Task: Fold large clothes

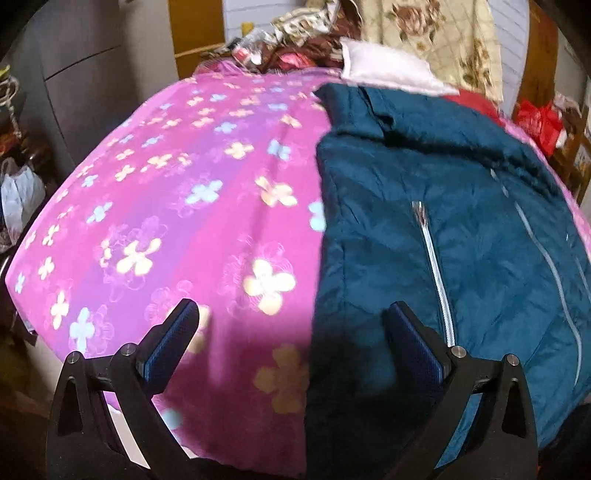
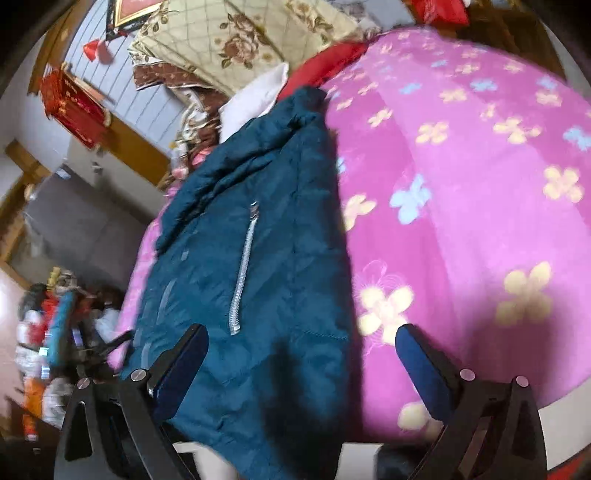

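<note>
Left claw (image 1: 291, 317): fingers spread wide apart, nothing between them. The left finger (image 1: 173, 332) hangs over the pink flowered bedsheet (image 1: 166, 206); the right finger (image 1: 413, 339) hangs over the near edge of the teal jacket (image 1: 424, 229). Whether either pad touches the cloth cannot be told.

Right claw (image 2: 299, 347): fingers likewise wide apart and holding nothing. Its left finger (image 2: 184, 362) sits over the teal jacket (image 2: 258, 258), its right finger (image 2: 421, 365) over the bedsheet (image 2: 461, 184). The jacket's long edge runs between the two fingers.

The jacket lies on the bed as a long, narrow shape running away from both cameras, its hem at the near edge of the bed and its collar end far from it. A silver zipper (image 1: 436, 266) runs lengthwise on its upper face; the same zipper (image 2: 242, 266) shows in the right wrist view. In the left wrist view the jacket occupies the right part of the bed, with open sheet to its left.

Beyond the collar lie a white pillow (image 1: 388, 66) and a red cloth (image 1: 469, 101), touching or just beside the jacket. Behind them is a cream quilt with brown roses (image 1: 436, 33). A white plastic bag (image 1: 20, 195) sits on the floor left of the bed.
</note>
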Available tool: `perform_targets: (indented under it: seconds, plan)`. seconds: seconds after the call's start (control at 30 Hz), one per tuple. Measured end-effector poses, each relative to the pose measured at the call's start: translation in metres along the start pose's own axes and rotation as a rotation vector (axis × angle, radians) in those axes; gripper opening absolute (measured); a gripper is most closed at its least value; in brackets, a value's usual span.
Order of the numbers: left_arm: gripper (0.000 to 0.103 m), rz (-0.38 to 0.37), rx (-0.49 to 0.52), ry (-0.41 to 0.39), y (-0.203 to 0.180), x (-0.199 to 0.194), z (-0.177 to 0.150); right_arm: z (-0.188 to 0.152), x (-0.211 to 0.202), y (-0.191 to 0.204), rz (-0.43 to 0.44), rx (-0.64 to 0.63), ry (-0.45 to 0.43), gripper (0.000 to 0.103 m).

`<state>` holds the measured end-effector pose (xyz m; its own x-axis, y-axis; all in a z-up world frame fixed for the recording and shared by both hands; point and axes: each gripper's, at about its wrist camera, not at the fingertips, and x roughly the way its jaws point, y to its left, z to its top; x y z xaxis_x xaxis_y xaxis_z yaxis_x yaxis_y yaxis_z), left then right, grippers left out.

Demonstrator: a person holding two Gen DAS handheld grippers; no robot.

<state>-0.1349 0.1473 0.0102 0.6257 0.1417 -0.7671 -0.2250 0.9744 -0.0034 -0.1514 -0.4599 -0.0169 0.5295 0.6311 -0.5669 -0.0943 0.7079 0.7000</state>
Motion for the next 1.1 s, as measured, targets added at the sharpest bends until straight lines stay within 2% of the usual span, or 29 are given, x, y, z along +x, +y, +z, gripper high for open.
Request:
perform_targets:
  seconds: [0.07, 0.13, 0.27, 0.3, 0.33, 0.43, 0.47, 0.67, 0.8, 0.87, 0.97, 1.1]
  plan:
    - [0.102, 0.01, -0.016, -0.022, 0.006, -0.005, 0.001, -0.001, 0.008, 0.0, 0.07, 0.015, 0.026, 0.102]
    - [0.102, 0.018, -0.034, -0.037, 0.011, -0.008, 0.001, 0.001, 0.018, 0.008, 0.071, -0.026, 0.052, 0.102]
    - [0.102, 0.003, -0.057, -0.025, 0.017, -0.006, 0.0, 0.001, 0.035, 0.025, 0.139, -0.12, 0.088, 0.102]
    - [0.102, 0.003, -0.058, -0.026, 0.017, -0.006, 0.0, -0.001, 0.037, 0.029, 0.111, -0.148, 0.092, 0.1]
    - [0.102, -0.003, -0.056, -0.029, 0.017, -0.007, 0.0, -0.001, 0.038, 0.032, 0.087, -0.166, 0.083, 0.094]
    - [0.102, -0.008, -0.043, -0.033, 0.016, -0.009, -0.001, -0.002, 0.037, 0.031, 0.039, -0.165, 0.065, 0.079]
    - [0.102, -0.016, -0.038, -0.031, 0.015, -0.01, -0.003, -0.003, 0.036, 0.03, 0.04, -0.159, 0.06, 0.077]
    - [0.102, -0.108, -0.016, -0.024, 0.014, -0.021, -0.015, 0.0, 0.035, 0.019, 0.083, -0.121, 0.051, 0.077]
    - [0.102, -0.113, -0.02, -0.003, 0.017, -0.026, -0.023, 0.0, 0.038, 0.02, 0.076, -0.126, 0.046, 0.077]
    - [0.102, -0.15, -0.054, 0.026, 0.021, -0.025, -0.028, 0.002, 0.039, 0.02, 0.075, -0.12, 0.044, 0.077]
    - [0.102, -0.255, -0.082, 0.075, 0.021, -0.021, -0.037, 0.003, 0.04, 0.021, 0.074, -0.119, 0.045, 0.079]
    - [0.102, -0.314, -0.043, 0.122, 0.009, -0.013, -0.045, 0.004, 0.043, 0.023, 0.071, -0.123, 0.043, 0.084]
